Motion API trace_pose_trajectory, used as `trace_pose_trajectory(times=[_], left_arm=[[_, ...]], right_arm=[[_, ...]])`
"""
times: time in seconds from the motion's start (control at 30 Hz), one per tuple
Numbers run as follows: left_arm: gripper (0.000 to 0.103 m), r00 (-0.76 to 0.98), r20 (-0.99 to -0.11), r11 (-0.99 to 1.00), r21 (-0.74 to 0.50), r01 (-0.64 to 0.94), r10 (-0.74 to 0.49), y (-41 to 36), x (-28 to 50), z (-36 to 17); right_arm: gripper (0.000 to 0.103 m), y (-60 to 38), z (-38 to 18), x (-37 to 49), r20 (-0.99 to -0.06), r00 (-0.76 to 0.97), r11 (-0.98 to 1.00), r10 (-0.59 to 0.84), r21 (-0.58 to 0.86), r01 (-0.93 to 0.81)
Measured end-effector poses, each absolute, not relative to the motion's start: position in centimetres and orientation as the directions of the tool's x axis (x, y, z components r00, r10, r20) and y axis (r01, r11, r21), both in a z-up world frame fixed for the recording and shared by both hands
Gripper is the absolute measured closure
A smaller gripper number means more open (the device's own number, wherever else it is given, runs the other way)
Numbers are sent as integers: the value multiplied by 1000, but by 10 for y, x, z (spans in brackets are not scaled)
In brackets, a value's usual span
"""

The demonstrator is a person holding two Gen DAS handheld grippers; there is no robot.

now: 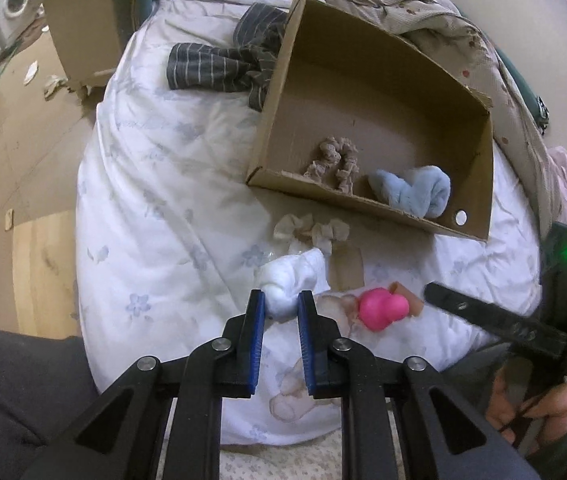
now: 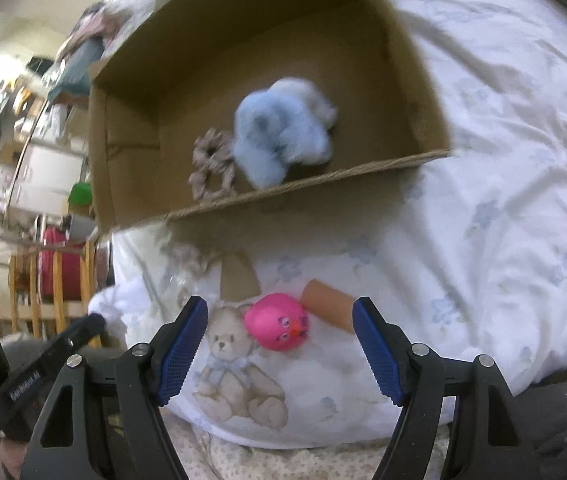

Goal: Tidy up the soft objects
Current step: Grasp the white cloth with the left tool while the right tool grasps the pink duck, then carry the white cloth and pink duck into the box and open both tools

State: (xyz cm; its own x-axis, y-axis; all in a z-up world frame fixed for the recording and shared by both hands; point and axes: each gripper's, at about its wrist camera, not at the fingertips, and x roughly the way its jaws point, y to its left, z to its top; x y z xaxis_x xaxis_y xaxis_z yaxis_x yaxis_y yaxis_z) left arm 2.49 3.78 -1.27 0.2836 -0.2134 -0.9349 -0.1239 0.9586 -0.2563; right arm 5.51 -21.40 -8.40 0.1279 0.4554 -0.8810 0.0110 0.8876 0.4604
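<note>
My left gripper is shut on a white fluffy sock bundle, pinching its near end between the blue pads just above the bed. A pink round squeeze toy lies on the white quilt, and my right gripper stands open around it without touching. An open cardboard box holds a light-blue fluffy sock and a beige scrunchie. A cream scrunchie lies in front of the box.
A dark striped garment lies left of the box. A brown cardboard tube sits beside the pink toy. A rumpled patterned blanket lies behind the box. The bed's left edge drops to a wooden floor with a second carton.
</note>
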Motion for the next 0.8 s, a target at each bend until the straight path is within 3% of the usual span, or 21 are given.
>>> trace_pose_trajectory(times=[0.07,0.23,0.37,0.4,0.43,0.47,0.8], left_arm=[[88,259,-937,956,-271,-115,-235,37,20,-15],[88,237,-945,962,-254,-104,-224,35,13,-20],[88,244,-947,963,-244,-116,-210,37,14,-21],[88,246,-947,963,-242,-118,-208,38,14,-21],[88,248,-947,964,-240,-119,-205,38,15,-21],[88,251,-946,964,-240,-119,-205,38,16,-21],[88,270,-947,968,-214,-132,-173,37,18,-20]], right_arm=[[25,-203,-91,54,-883,82,887,461,461,-20],[41,-181,-103,54,-911,20,908,412,409,-85],[44,-169,-112,56,-937,-2,930,349,347,-120],[48,-167,-115,56,-942,-8,934,335,334,-125],[64,-166,-117,57,-946,-13,937,324,322,-132],[68,-165,-119,57,-949,-16,939,316,315,-138],[69,-155,-84,45,-924,74,908,376,351,-230]])
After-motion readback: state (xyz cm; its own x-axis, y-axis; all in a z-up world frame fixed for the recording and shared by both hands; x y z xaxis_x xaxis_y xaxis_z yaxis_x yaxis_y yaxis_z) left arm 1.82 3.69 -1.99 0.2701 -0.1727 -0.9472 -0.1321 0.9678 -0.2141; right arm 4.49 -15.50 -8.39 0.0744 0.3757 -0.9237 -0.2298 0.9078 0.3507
